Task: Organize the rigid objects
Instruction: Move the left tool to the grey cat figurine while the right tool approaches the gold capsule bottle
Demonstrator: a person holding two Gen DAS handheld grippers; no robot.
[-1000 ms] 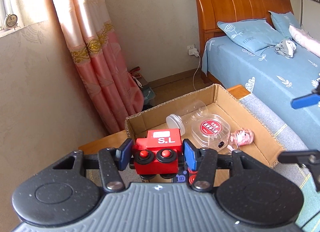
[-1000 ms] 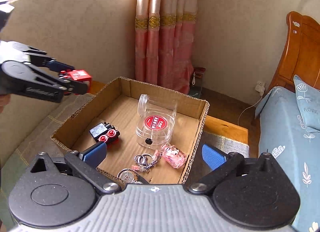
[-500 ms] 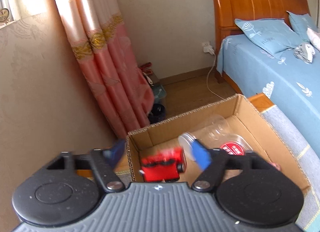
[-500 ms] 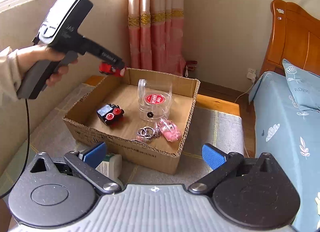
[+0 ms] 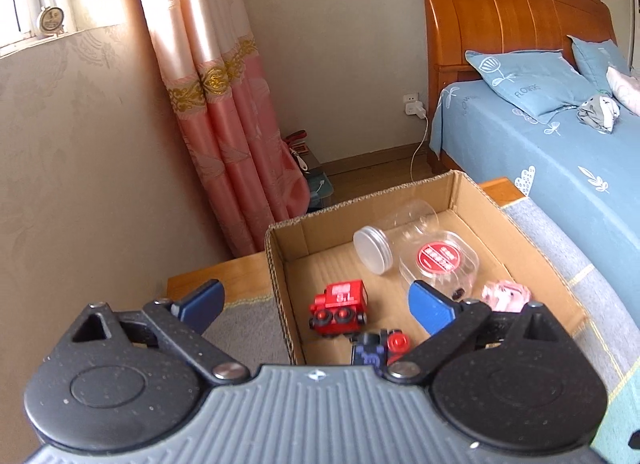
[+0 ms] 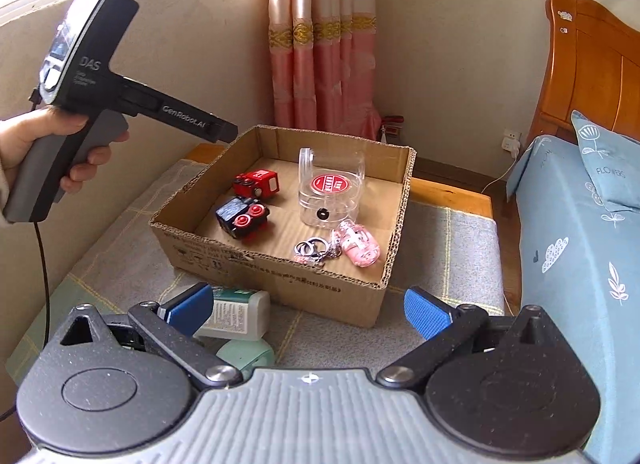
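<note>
1. Both grippers, left (image 5: 316, 304) and right (image 6: 308, 308), stood wide apart, empty.
2. Red wooden toy engine (image 6: 256, 183) lay inside brown cardboard box (image 6: 280, 284), near its left wall, beside black engine (image 6: 243, 217).
3. White bottle (image 6: 236, 314) lay outside, by the box's front wall, likely next.

Left wrist view taken from close above the cardboard box (image 5: 460, 191), faced toward the bed (image 5: 560, 151), right wrist view set further back, faced toward the curtain (image 6: 320, 43), box shared by both.
</note>
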